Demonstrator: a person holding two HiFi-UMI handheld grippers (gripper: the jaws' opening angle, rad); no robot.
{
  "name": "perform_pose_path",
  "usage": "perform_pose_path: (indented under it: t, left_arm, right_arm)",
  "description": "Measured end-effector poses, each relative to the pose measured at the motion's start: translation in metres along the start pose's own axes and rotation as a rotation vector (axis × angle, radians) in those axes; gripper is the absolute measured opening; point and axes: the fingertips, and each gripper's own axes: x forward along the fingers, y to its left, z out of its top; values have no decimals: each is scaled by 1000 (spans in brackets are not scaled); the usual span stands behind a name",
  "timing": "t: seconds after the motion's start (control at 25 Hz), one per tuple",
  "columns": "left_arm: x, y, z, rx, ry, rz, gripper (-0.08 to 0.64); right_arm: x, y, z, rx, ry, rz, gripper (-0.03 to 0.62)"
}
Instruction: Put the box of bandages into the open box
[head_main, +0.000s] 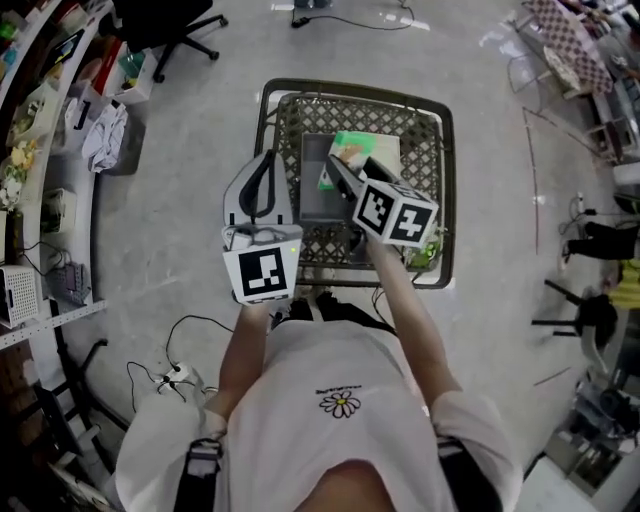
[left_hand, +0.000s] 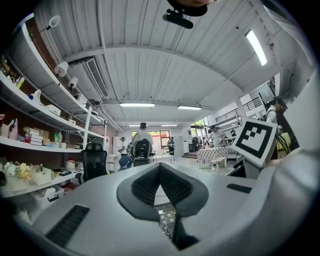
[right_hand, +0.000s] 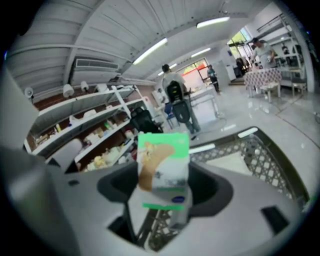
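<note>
Shirt (head_main: 300, 420): white, filling the bottom of the head view, both arms reaching out over the cart (head_main: 355, 92).
Left tongs (head_main: 265, 165): shut on nothing, and the left gripper view shows the pads meeting at the tip. They hover at the cart's near-left side, beside the open box (head_main: 315, 200).
Right tongs (head_main: 340, 172): clamped on the bandage box (head_main: 352, 150), holding it in the air.
Bandage box: green and white, above the open box's far right corner and not yet inside. In the right gripper view it stands up between the pads, gripped low, with most of it above them.
Open box: grey, sitting in the cart's mesh bottom.
Risk one: a low grip could let the bandage box pivot or slip as it tips downward.
Risk two: let go here and it may clip the corner and drop onto the mesh.
Risk three: the left tongs are close enough to nudge the open box.
</note>
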Motion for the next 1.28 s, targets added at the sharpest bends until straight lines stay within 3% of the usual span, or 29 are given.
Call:
perform_pose_path:
  t: [0.4, 0.64, 0.8, 1.04, 1.28]
  left_arm:
    - [10, 23, -39, -45, 68, 36, 25]
    - [7, 35, -62, -50, 118, 66, 25]
    - [6, 35, -75, -47, 146, 69, 25]
    - [6, 36, -88, -52, 183, 75, 25]
    - [3, 41, -95, -45, 199, 91, 25]
  right_arm:
    - [71, -10, -52, -61, 183, -67, 311]
    - [103, -43, -84, -78, 260, -209, 311]
    - [116, -65, -101, -61, 297, -290, 311]
    - [132, -81, -127, 36, 351, -332, 311]
    - [141, -98, -140, 46, 399, -415, 311]
